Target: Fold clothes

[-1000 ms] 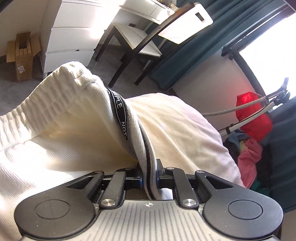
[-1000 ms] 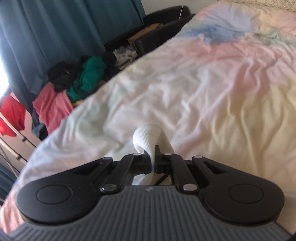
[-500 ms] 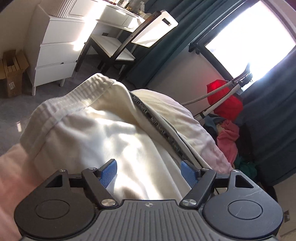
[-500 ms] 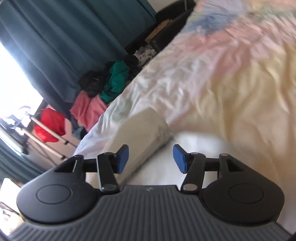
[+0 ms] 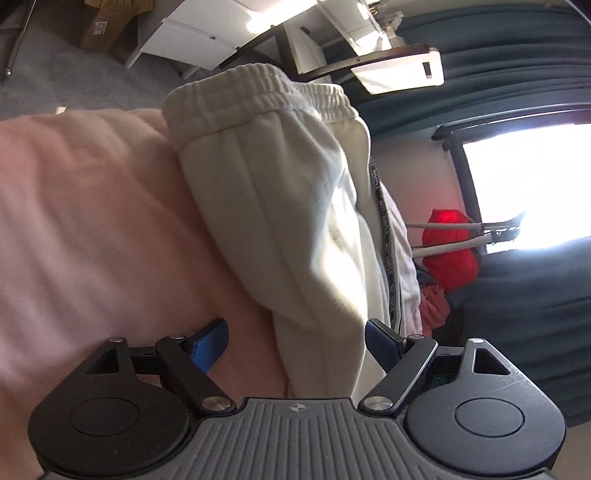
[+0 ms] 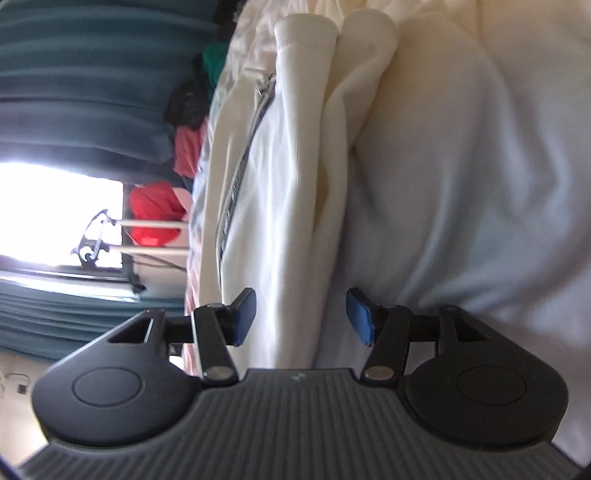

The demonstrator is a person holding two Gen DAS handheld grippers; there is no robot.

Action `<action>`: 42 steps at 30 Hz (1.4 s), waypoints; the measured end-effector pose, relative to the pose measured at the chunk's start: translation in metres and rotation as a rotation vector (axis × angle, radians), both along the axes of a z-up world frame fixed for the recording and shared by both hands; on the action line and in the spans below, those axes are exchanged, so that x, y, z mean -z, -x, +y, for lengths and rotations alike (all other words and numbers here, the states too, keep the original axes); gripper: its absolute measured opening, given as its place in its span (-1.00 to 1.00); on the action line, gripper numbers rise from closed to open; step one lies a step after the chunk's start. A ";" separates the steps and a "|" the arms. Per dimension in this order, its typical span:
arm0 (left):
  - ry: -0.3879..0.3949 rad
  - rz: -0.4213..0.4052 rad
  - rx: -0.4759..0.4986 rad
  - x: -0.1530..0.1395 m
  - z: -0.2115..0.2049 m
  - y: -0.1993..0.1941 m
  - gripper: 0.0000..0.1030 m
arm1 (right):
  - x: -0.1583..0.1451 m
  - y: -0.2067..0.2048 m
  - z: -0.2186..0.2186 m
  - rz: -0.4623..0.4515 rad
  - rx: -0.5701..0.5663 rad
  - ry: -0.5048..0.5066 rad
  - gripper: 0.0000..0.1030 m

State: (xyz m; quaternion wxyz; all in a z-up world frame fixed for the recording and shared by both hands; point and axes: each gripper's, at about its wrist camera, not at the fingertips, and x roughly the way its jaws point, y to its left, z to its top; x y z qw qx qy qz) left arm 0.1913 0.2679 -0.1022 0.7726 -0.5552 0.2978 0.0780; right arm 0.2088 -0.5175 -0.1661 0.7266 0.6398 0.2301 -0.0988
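In the left wrist view, one cardboard box (image 5: 101, 22) sits on the grey floor at far left, with a white drawer unit (image 5: 199, 33) beside it and one chair (image 5: 399, 68) further right. The bed (image 5: 92, 229) fills the left half, covered in pink bedding. One pair of cream sweatpants (image 5: 295, 206) lies along the bed's edge, its elastic waistband at the far end and a dark lettered stripe running down the side seam. The left tongs (image 5: 295, 341) stand wide apart over the near end of the sweatpants; the cloth lies between the blue pads without either pad pressing on it. To the right, one red garment (image 5: 448, 251) hangs on a white rack (image 5: 465, 242) in front of the bright window (image 5: 528, 184), with teal curtains (image 5: 517, 59) on both sides and a pink cloth low down.

In the right wrist view, the curtains (image 6: 74, 92) and window (image 6: 55, 210) are at left, then the red garment (image 6: 155, 214) on the rack (image 6: 147, 236) and a heap of pink, black and green clothes (image 6: 192, 122) beyond the bed's edge. The sweatpants (image 6: 288, 184) run away from the camera, two cuffs side by side at the far end. The right tongs (image 6: 301, 317) are parted, with the folded legs between the pads but not squeezed. Pale bedding (image 6: 480, 184) fills the right.
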 end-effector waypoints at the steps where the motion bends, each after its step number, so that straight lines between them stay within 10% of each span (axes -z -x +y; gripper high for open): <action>1: -0.020 -0.006 -0.015 0.001 0.001 -0.007 0.54 | 0.003 -0.006 -0.001 -0.013 0.018 0.009 0.08; 5: -0.083 -0.006 -0.110 0.007 0.010 -0.026 0.10 | 0.008 -0.026 -0.007 -0.057 0.088 0.102 -0.03; 8: -0.077 0.016 -0.155 0.009 0.019 -0.032 -0.47 | 0.008 -0.039 -0.014 -0.040 0.132 0.170 -0.50; 13: -0.123 -0.026 -0.126 -0.024 0.027 -0.022 -0.75 | -0.001 -0.037 -0.021 -0.077 0.145 0.196 -0.77; 27: -0.209 -0.014 -0.027 -0.113 0.054 0.092 -0.76 | -0.032 0.058 -0.033 -0.039 0.086 0.064 -0.78; 42: -0.469 0.116 0.129 -0.081 0.031 0.189 -0.49 | -0.007 0.113 -0.040 0.028 0.036 0.048 -0.78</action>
